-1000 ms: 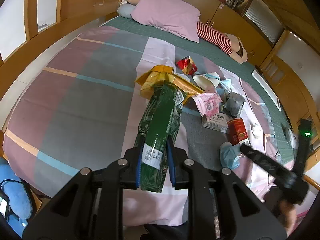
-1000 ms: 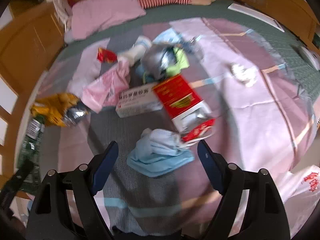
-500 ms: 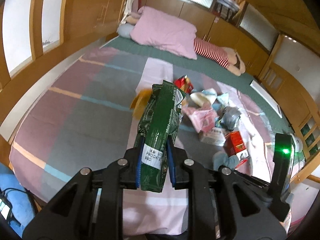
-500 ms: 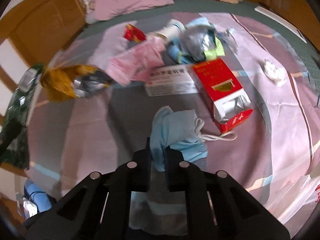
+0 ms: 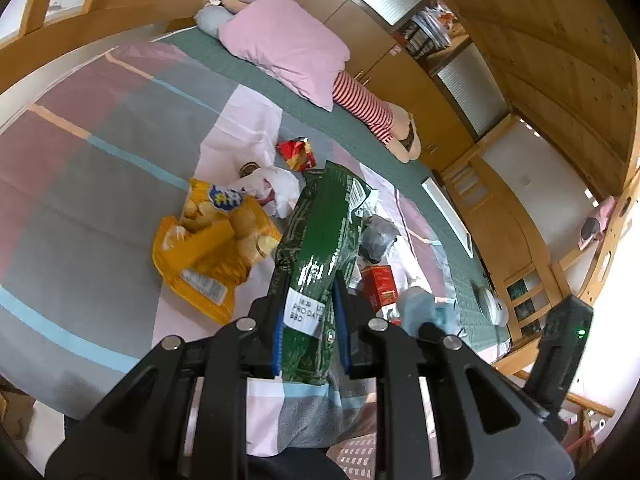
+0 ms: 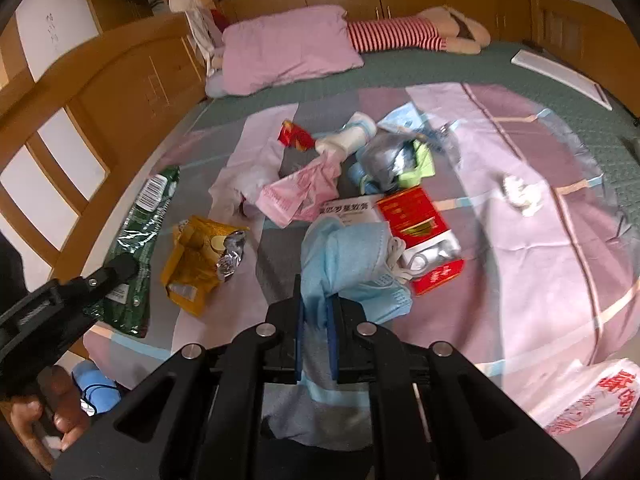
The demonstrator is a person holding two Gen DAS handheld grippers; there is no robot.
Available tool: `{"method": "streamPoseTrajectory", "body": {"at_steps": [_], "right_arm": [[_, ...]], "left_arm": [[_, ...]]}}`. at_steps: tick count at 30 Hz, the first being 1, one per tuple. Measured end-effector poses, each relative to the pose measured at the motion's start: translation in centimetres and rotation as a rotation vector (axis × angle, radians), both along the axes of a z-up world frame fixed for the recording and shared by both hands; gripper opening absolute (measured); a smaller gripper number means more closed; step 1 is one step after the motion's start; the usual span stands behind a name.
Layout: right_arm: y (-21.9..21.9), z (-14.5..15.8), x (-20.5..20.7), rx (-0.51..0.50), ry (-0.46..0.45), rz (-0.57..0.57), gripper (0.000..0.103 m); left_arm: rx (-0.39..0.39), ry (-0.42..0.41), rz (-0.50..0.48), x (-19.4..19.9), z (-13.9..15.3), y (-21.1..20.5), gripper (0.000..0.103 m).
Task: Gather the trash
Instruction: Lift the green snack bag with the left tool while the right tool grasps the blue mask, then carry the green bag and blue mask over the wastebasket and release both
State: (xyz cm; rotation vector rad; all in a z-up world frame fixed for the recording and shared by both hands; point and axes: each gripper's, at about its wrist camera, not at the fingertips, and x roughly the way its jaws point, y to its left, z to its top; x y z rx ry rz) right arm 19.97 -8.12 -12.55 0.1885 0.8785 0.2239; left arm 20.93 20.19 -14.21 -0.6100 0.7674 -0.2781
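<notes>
My left gripper (image 5: 309, 320) is shut on a long green snack bag (image 5: 320, 240), held up above the bed; the same green bag (image 6: 140, 248) shows at the left of the right wrist view. My right gripper (image 6: 316, 320) is shut on a crumpled blue face mask (image 6: 348, 260), lifted off the striped bedspread (image 6: 540, 220). Loose on the bedspread lie a yellow chip bag (image 5: 212, 248), a red box (image 6: 420, 232), a white medicine box (image 6: 344, 210), a pink wrapper (image 6: 296, 196), a small red packet (image 6: 294, 136) and a crumpled tissue (image 6: 520, 196).
A pink pillow (image 6: 288, 48) and a striped stuffed doll (image 6: 400, 34) lie at the head of the bed. Wooden cabinets (image 6: 132, 80) line the walls. A white plastic bag with red print (image 6: 580, 400) lies at the bed's near right edge. A hand (image 6: 40, 420) holds the left gripper.
My right gripper closed on the blue mask and lifted it off the bed. The left gripper tilted and swung with the green bag, uncovering the yellow chip bag.
</notes>
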Motion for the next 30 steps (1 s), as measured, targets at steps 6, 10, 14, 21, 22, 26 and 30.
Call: {"method": "streamPoseTrajectory", "body": {"at_steps": [6, 10, 14, 21, 22, 26, 30], "right_arm": [[-2.3, 3.1, -3.9, -0.092, -0.082, -0.012, 0.01], [-2.7, 5.3, -7.5, -0.277, -0.179, -0.016, 0.01], [-3.3, 7.1, -10.5, -0.402, -0.262, -0.029, 0.01], [-6.4, 9.8, -15.2, -0.435, -0.381, -0.089, 0.01], [-6.8, 9.9, -15.5, -0.433, -0.385, -0.093, 0.01], [-9.1, 10.3, -17.7, -0.389, -0.388, -0.113, 0.01], [-10.7, 10.0, -18.8, -0.375, -0.367, -0.132, 0.01]], "left_arm": [[0.261, -0.052, 0.049, -1.2, 1.2, -2.8, 0.021], [0.493, -0.08, 0.099, -3.6, 3.2, -5.8, 0.021], [0.538, -0.084, 0.086, -6.4, 4.7, -9.4, 0.021], [0.582, -0.138, -0.002, -11.4, 7.1, -15.0, 0.021], [0.583, -0.147, -0.015, -12.0, 7.4, -15.8, 0.021], [0.594, -0.17, -0.088, -14.2, 8.3, -19.5, 0.021], [0.607, -0.16, -0.151, -15.5, 7.9, -22.4, 0.021]]}}
